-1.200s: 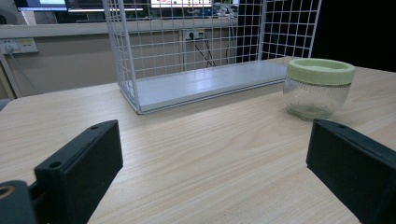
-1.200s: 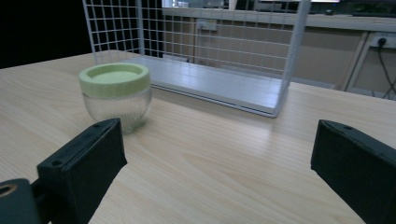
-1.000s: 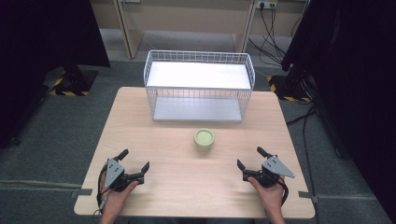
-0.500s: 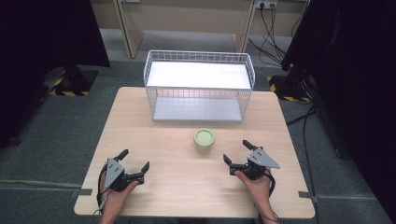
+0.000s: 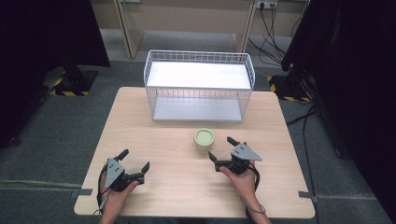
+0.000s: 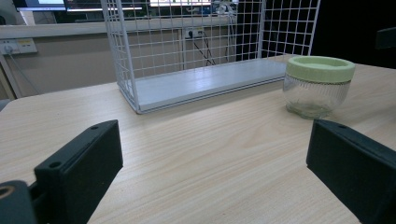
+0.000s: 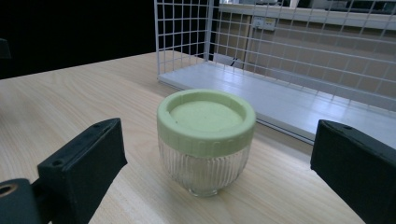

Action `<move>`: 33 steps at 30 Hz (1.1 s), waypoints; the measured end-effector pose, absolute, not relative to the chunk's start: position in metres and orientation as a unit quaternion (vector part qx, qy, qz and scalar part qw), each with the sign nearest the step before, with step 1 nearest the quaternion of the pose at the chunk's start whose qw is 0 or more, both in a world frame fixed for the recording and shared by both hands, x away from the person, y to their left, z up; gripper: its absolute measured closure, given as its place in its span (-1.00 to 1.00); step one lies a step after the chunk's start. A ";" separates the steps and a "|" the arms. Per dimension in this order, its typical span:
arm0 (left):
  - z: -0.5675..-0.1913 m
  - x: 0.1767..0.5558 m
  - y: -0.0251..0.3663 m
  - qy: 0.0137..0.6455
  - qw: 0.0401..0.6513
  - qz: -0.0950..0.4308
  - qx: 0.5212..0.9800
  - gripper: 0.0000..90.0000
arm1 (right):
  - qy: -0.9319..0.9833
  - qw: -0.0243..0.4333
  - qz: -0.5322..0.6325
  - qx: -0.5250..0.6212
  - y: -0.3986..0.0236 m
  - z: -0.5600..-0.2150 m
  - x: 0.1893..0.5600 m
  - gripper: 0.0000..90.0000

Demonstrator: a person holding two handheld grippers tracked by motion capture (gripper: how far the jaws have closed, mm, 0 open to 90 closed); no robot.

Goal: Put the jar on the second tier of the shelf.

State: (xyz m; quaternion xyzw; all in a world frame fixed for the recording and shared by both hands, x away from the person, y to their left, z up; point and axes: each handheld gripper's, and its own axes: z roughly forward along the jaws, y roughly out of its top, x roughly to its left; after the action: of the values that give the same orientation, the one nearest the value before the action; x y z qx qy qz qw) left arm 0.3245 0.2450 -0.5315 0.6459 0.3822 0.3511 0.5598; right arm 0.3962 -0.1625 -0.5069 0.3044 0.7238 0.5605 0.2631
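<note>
Two grippers sit spread wide and empty, yet the right gripper (image 5: 227, 150) at lower centre-right of the high view is nearer the upright jar (image 5: 204, 138), which stands just up-left of it before the basket (image 5: 199, 85), while the left gripper (image 5: 134, 161) waits well apart at lower left.

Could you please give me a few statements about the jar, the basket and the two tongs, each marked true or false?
1. The jar stands inside the wire basket. False: it stands on the table, in front of the basket.
2. The jar's green lid is on. True.
3. The right tongs are shut on the jar. False: they are open, just short of it.
4. The left tongs are open and hold nothing. True.
</note>
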 end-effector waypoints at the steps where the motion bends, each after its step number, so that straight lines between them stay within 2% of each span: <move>1: -0.531 0.324 0.245 0.382 0.560 0.351 0.646 -0.93 | 0.726 0.261 0.560 0.304 -0.161 -0.507 0.397 -0.92; 13: -0.531 0.324 0.245 0.382 0.560 0.351 0.646 -0.93 | 0.734 0.249 0.550 0.310 -0.138 -0.515 0.419 -0.91; 33: -0.531 0.325 0.245 0.382 0.560 0.350 0.647 -0.93 | 0.744 0.234 0.533 0.326 -0.125 -0.524 0.443 -0.89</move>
State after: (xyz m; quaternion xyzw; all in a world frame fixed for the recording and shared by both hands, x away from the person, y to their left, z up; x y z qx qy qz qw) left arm 0.3247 0.2451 -0.5314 0.6468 0.3815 0.3499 0.5601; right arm 0.4431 -0.1246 -0.5238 0.3265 0.7443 0.5335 0.2342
